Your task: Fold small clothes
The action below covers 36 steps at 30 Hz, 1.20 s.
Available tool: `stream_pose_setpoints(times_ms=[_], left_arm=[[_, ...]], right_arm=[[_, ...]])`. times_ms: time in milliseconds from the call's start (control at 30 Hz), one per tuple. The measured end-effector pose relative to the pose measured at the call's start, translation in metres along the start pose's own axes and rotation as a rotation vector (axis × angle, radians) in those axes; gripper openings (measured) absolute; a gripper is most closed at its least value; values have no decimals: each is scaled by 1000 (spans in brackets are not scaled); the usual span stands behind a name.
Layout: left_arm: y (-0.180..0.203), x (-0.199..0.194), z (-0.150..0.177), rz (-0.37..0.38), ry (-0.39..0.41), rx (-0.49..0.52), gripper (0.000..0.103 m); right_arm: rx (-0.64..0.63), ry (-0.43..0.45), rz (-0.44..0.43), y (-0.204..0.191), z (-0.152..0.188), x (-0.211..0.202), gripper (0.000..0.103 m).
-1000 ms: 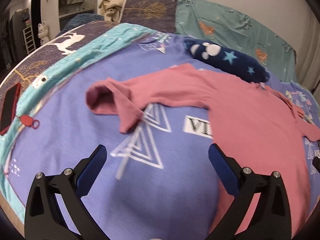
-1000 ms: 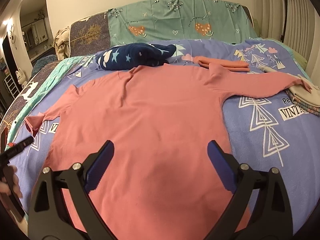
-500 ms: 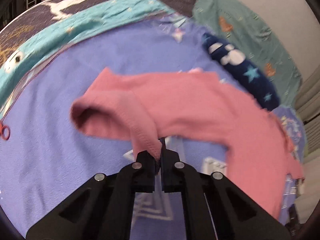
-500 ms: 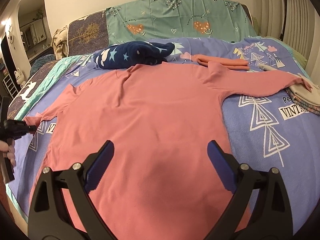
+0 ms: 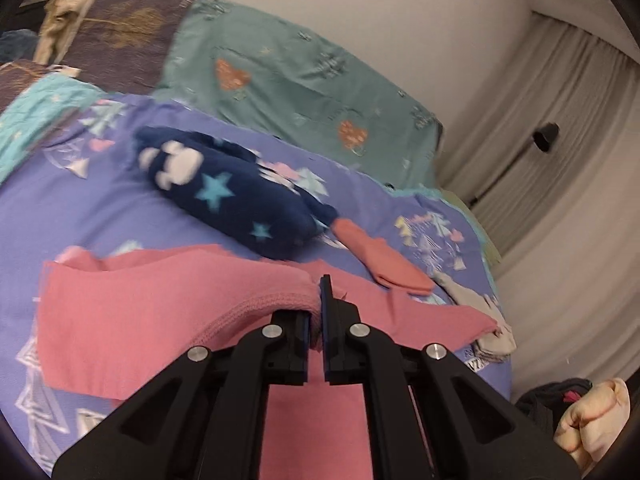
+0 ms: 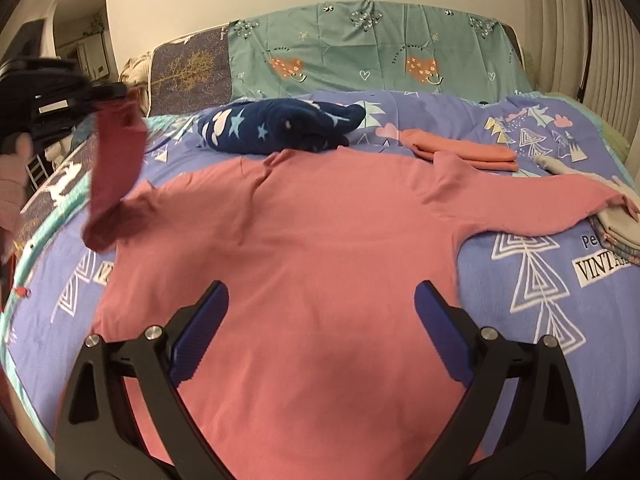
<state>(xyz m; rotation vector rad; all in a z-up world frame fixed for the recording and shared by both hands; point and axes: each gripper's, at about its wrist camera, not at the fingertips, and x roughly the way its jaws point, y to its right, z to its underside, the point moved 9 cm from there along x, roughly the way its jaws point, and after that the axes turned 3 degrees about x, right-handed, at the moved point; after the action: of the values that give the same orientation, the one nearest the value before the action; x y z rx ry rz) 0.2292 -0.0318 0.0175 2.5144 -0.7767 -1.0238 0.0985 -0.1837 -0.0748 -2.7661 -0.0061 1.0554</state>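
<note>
A pink long-sleeved shirt [image 6: 320, 248] lies flat on the purple bedspread [image 6: 540, 280], its right sleeve [image 6: 552, 204] stretched out to the right. My left gripper [image 5: 316, 312] is shut on the cuff of the left sleeve [image 5: 168, 308] and holds it lifted. In the right wrist view the left gripper [image 6: 116, 90] is up at the far left with the sleeve [image 6: 114, 168] hanging from it. My right gripper [image 6: 322, 320] is open and empty, over the shirt's lower body.
A dark blue starred fleece [image 6: 280, 126] lies past the collar. A folded salmon garment [image 6: 460, 150] lies beside it on the right. Folded grey and beige clothes [image 6: 620, 228] lie at the right edge. Green pillows [image 6: 380, 48] stand at the headboard.
My left gripper closed on the left sleeve's cuff and has lifted it up off the bed, swinging towards the shirt's body. My right gripper has stayed open in place.
</note>
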Motion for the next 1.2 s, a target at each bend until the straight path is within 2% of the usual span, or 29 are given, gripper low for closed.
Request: stream_pose_setpoints(times_ms=[67,100,133,167,200,267,300,367,467,500,600,633,700,800,900,933,967,1033,1133,1200], left_arm=[[25,25,12,54,-43,14,4],[31,33,17,64,-56,22,12],[38,42,27,73,-84,33,33],[40,46,33,79,-104,36,43],[41,47,43,84,-120,42,52],[40,41,61,78,-139,88,55],[32,33,69,58,-138,116,60],[10,17,79,-10,-120,151,63],[-43,-7,98,-208,-110,217,65],[-70,-15,107,-300,-125,235,66],[-128,-33,125,-480,-162,218,67],[-148,-40,130,-523,-173,192,67],[-173,-51,134,-550,-178,145,67],[-200,-56,131,-570,-168,97,72],[-212,-47,126,-570,-172,83,72],[-213,-42,124,-568,-172,81,72],[-215,-36,122,-573,-174,81,72],[-214,-30,117,-582,-172,89,72],[-203,-26,115,-548,-157,84,73],[-200,-23,115,-540,-154,91,75]], right_arm=[[20,-2,-71,3,-9,2,85],[19,-8,-100,4,-13,5,81],[14,-20,-110,5,-16,7,71],[6,-40,-108,9,-18,11,61],[0,-60,-96,13,-19,14,58],[-2,-91,-84,22,-16,19,52],[5,-102,-88,26,-15,21,52],[46,-140,-107,35,-11,28,52],[116,-193,-166,40,-6,41,52],[130,-210,-189,39,-6,46,52],[160,-264,-245,32,-9,65,54],[169,-284,-265,27,-12,74,59],[180,-315,-282,22,-19,93,65],[189,-337,-269,15,-32,124,67],[200,-356,-274,0,-42,156,69],[192,-360,-276,-8,-43,162,55],[165,-369,-279,-17,-44,166,6],[123,-350,-245,-27,-51,162,3],[36,-169,-258,-38,-91,116,3],[19,-68,-213,-24,-118,86,3]])
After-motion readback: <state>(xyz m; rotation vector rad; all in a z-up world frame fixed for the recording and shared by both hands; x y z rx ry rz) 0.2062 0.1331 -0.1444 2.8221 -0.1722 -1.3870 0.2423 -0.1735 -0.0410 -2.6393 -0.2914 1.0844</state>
